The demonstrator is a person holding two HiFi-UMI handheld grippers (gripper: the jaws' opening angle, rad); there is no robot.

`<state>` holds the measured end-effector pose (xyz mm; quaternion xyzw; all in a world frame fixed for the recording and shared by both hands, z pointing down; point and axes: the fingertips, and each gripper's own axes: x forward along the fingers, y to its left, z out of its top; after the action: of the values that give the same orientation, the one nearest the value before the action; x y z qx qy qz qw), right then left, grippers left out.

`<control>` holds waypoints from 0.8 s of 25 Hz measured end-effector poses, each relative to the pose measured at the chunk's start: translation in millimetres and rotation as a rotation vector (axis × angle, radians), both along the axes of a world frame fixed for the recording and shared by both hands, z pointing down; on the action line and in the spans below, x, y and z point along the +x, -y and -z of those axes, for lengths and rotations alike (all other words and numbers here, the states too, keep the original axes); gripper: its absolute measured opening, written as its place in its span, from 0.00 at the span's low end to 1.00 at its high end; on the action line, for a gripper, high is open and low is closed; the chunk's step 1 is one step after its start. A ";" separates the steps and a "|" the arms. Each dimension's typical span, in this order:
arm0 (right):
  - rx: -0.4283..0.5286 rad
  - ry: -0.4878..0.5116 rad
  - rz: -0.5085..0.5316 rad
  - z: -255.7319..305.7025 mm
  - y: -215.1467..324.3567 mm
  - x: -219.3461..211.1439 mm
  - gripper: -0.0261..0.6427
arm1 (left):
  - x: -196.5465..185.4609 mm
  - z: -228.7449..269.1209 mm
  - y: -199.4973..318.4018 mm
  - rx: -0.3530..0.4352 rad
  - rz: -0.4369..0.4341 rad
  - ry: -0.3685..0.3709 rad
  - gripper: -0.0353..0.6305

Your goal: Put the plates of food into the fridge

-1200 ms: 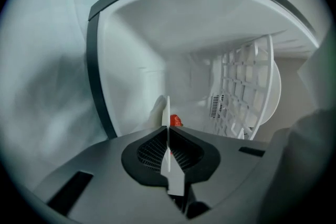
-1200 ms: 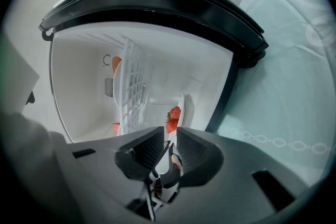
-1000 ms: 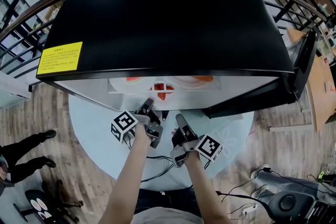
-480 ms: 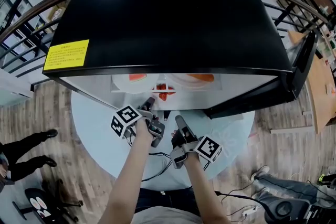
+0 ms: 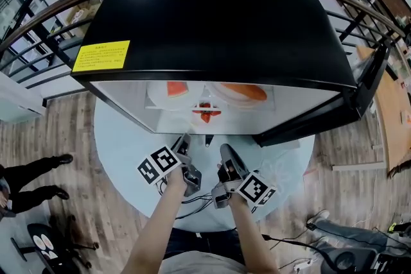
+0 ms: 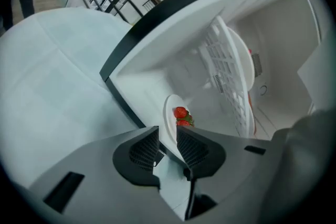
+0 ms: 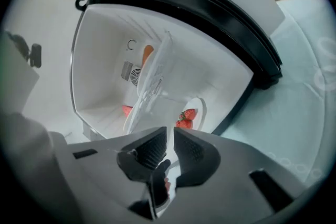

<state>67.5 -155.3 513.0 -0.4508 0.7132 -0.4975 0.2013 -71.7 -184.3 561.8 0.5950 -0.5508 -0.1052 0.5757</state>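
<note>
Left gripper (image 5: 185, 139) released strawberry plate (image 6: 168, 115), jaws apart, empty; right gripper (image 5: 226, 151) slightly apart, empty.

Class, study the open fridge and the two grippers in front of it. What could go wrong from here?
The plate of strawberries sits near the front edge of the fridge, just beyond the open left gripper. A forward nudge could tip or shove it. The door stands wide open at the right, so if it is swung shut hard it might clip that plate.
</note>
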 end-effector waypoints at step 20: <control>0.563 -0.708 -0.077 133.7 -47.8 -9.3 0.08 | 23.5 193.6 -85.7 0.831 -0.221 0.833 0.19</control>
<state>58.3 -107.5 379.3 -0.5470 0.8284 -0.0914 0.0784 -48.1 -98.6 368.1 0.8153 -0.5777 -0.0088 0.0379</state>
